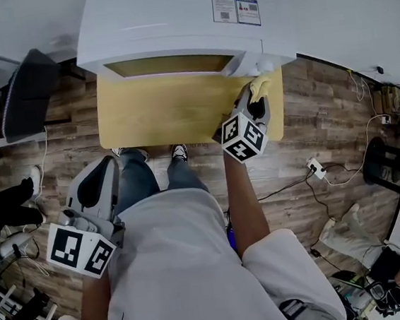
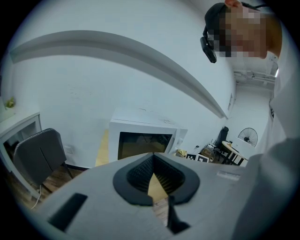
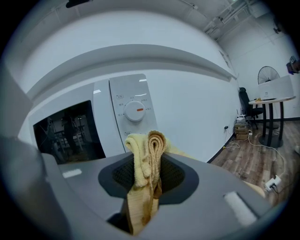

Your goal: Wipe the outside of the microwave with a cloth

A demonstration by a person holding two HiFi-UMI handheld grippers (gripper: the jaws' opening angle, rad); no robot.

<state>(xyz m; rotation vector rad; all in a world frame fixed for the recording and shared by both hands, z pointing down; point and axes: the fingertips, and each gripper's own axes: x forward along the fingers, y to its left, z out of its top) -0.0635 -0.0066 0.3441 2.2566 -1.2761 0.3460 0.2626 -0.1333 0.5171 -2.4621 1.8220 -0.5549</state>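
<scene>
- One gripper carries the job: your right gripper (image 1: 253, 107) is clamped on the folded yellow cloth (image 1: 264, 85). The cloth's end pokes out past the jaws at about 1 o'clock from you.
- The cloth sits just before the microwave (image 1: 171, 17), at the control panel below the dial (image 3: 134, 111). Whether it touches yet, no view settles.
- Your left gripper (image 2: 152, 157) hangs at 8 o'clock by your hip, jaws together with nothing between them.
- You look to be at the front-face wipe. Next, press the cloth flat and sweep across the panel, working round the dial so you don't turn it.
- The microwave stands at 12 o'clock on a pale wooden table (image 1: 167, 113).
- Around you are a plank floor (image 1: 324, 128), a dark chair (image 1: 29, 92) at 10 o'clock and a power strip (image 1: 316, 168) at 3 o'clock.
</scene>
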